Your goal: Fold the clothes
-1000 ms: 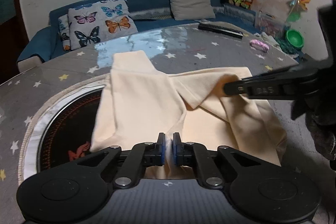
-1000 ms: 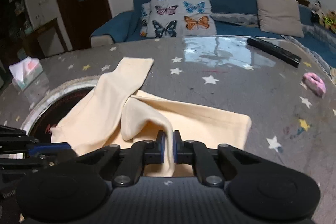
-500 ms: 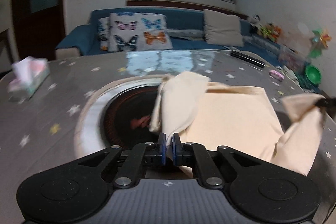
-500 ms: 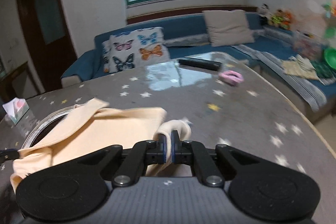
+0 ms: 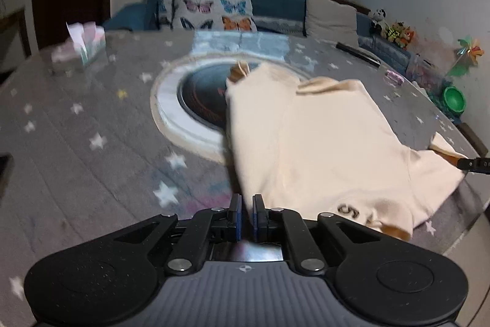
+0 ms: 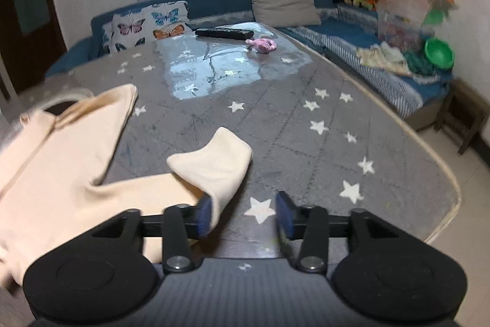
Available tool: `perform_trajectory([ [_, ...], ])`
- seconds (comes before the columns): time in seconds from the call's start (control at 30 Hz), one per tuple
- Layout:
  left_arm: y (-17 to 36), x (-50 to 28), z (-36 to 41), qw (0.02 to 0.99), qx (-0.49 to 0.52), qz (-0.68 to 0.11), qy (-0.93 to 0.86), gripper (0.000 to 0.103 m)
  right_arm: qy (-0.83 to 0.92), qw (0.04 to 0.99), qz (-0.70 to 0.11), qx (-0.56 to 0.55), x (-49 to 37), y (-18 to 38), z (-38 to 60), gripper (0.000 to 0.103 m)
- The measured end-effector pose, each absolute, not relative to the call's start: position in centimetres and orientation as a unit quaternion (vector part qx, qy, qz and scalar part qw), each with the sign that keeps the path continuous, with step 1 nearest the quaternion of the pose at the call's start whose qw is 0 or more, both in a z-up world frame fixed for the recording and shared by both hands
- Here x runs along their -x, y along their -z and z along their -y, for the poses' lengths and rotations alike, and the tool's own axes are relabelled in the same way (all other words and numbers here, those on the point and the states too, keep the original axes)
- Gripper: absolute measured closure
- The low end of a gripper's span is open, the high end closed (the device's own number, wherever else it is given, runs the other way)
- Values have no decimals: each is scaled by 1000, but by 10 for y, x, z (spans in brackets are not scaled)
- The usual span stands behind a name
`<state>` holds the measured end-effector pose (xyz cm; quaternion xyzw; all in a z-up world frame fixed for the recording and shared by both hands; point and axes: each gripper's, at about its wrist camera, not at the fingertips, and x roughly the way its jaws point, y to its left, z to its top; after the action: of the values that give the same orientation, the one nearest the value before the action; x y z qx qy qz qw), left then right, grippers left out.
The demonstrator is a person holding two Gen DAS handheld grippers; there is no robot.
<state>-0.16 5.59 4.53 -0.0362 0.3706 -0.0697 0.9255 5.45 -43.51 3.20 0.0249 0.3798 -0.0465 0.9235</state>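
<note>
A cream long-sleeved garment (image 5: 321, 143) lies spread on the grey star-patterned table (image 5: 92, 143), partly over a round inset hotplate (image 5: 199, 91); a dark print shows near its front hem. My left gripper (image 5: 246, 215) sits at the garment's near left corner, jaws closed to a thin gap with the corner at the tips. My right gripper (image 6: 245, 216) is open; the garment's sleeve cuff (image 6: 214, 164) rests on the table against the left finger (image 6: 203, 212), and only table shows between the pads. In the left wrist view the right gripper's tip (image 5: 473, 163) pokes in by the sleeve.
A tissue pack (image 5: 82, 48) sits at the far left of the table. A black remote (image 6: 225, 33) and a pink item (image 6: 261, 45) lie at the far end. The table's rounded edge (image 6: 428, 149) runs close on the right, a blue sofa (image 6: 352, 32) beyond.
Both grippers swung the garment over and it now lies spread out flat. The right gripper, shut on the sleeve before, has opened and let it go. The left stays closed.
</note>
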Motion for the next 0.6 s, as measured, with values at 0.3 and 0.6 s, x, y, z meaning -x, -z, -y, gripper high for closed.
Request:
perform_trajectory([
  [0.3, -62, -24, -27, 939, -18, -335, 75, 54, 67, 919, -373, 109, -85, -14, 407, 31],
  [0.6, -49, -86, 18, 934, -66, -335, 102, 54, 137, 933, -323, 81, -95, -40, 448, 27],
])
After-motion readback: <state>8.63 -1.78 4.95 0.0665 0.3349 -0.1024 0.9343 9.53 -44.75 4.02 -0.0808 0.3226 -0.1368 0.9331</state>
